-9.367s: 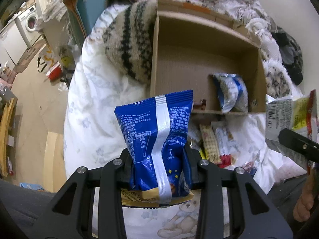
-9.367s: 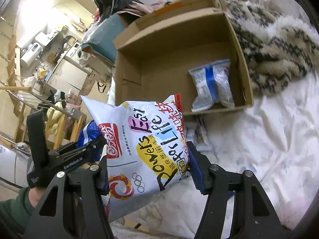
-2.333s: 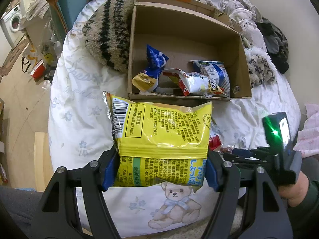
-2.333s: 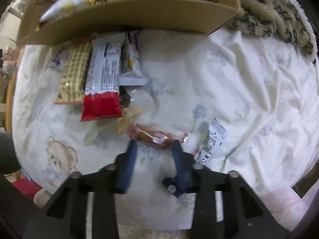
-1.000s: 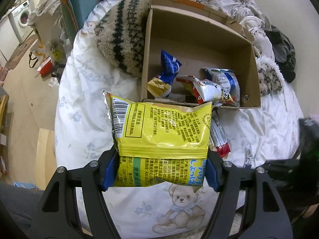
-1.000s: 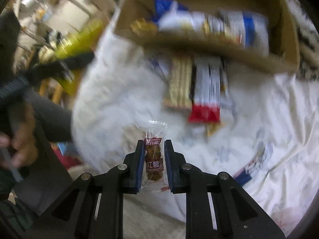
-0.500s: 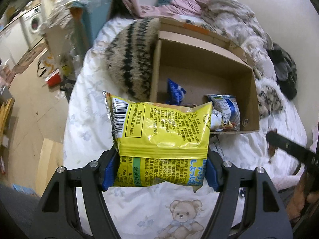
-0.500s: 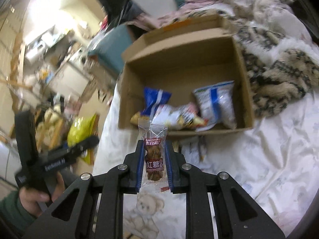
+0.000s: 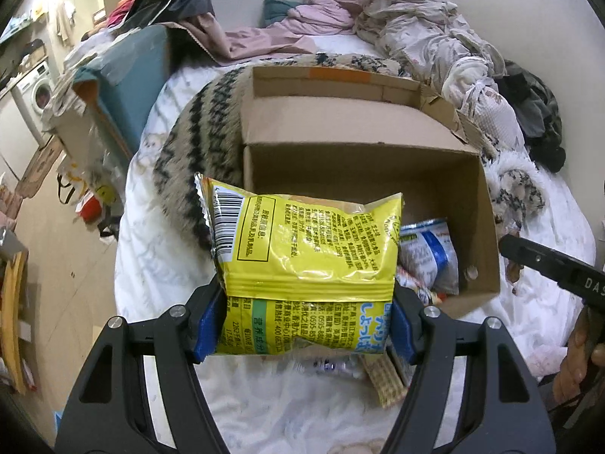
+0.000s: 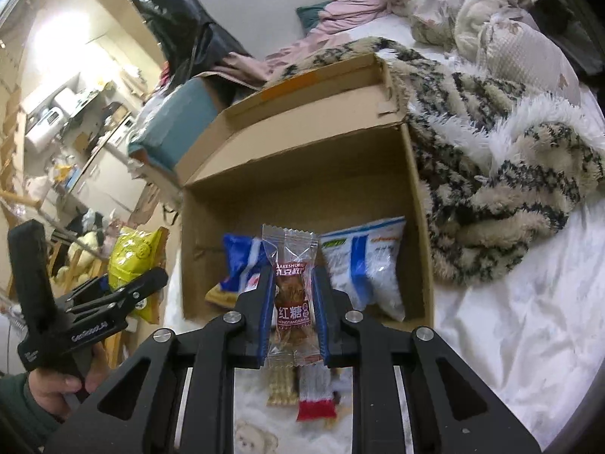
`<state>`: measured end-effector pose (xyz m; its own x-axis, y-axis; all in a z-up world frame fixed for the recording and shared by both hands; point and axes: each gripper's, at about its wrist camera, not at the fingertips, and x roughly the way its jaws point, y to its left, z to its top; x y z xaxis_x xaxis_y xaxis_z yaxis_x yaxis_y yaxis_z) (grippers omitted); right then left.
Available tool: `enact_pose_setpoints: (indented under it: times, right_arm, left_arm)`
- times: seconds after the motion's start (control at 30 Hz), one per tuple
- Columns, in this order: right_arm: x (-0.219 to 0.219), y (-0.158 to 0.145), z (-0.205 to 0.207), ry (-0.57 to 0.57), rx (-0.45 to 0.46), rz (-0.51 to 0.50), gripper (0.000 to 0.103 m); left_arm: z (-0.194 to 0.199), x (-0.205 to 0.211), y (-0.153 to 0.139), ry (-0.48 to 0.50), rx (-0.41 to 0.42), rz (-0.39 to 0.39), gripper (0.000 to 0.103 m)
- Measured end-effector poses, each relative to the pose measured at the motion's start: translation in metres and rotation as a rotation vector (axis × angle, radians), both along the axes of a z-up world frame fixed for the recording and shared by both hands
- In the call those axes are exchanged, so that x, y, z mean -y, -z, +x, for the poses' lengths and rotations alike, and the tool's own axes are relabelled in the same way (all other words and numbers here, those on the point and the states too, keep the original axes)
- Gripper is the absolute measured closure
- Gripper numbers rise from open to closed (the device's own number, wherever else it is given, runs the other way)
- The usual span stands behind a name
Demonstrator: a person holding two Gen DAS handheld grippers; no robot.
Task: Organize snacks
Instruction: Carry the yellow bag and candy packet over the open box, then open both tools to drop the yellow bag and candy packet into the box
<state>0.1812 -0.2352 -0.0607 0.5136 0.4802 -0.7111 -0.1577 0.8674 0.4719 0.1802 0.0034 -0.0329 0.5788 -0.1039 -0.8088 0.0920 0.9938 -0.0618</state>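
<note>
My left gripper [image 9: 302,325] is shut on a yellow snack bag [image 9: 306,249] and holds it up in front of the open cardboard box [image 9: 487,204] on the bed. My right gripper [image 10: 293,302] is shut on a small clear-wrapped brown candy [image 10: 293,291], held just before the box's [image 10: 419,204] near wall. Inside the box lie a blue bag [image 10: 236,261] and a white-and-blue bag [image 10: 363,265], which also shows in the left wrist view [image 9: 431,257]. The left gripper with the yellow bag shows at the left of the right wrist view [image 10: 124,287].
Loose snack bars lie on the white sheet in front of the box: a beige one [image 10: 281,386] and a red-ended one [image 10: 315,397]. A patterned fuzzy blanket [image 10: 491,159] wraps around the box. Crumpled clothes [image 9: 397,19] lie behind. The bed's left edge drops to the floor [image 9: 56,234].
Both grippers have risen and moved closer to the box, each keeping its snack. The box now looms larger in both views.
</note>
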Motion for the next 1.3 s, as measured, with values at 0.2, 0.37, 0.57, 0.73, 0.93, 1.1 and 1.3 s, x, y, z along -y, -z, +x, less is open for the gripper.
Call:
enact_pose_setpoints:
  times: [0.2,0.37,0.57,0.73,0.93,1.1,1.3]
  right_arm:
    - [-0.004,0.012,0.012,0.039,-0.006,-0.079,0.082]
    - [0.003,0.023,0.015,0.077,-0.025,-0.118,0.082]
    - [0.009,0.026,0.019,0.105,-0.053,-0.097,0.082]
    - [0.008,0.03,0.019,0.103,-0.068,-0.108,0.082]
    - [0.009,0.034,0.021,0.111,-0.089,-0.103,0.082]
    - [0.009,0.035,0.021,0.112,-0.093,-0.096,0.079]
    - [0.009,0.036,0.022,0.112,-0.094,-0.072,0.079]
  left_arm:
    - [0.016,0.003,0.017,-0.011,0.019,0.009,0.035]
    - [0.019,0.004,0.021,-0.019,0.014,-0.003,0.035]
    - [0.021,0.008,0.028,-0.012,-0.01,0.006,0.035]
    - [0.022,0.009,0.028,-0.01,-0.012,0.001,0.034]
    - [0.022,0.005,0.026,-0.031,-0.003,-0.005,0.034]
    - [0.021,0.003,0.025,-0.037,0.0,-0.005,0.033]
    - [0.022,0.005,0.026,-0.036,-0.012,-0.004,0.029]
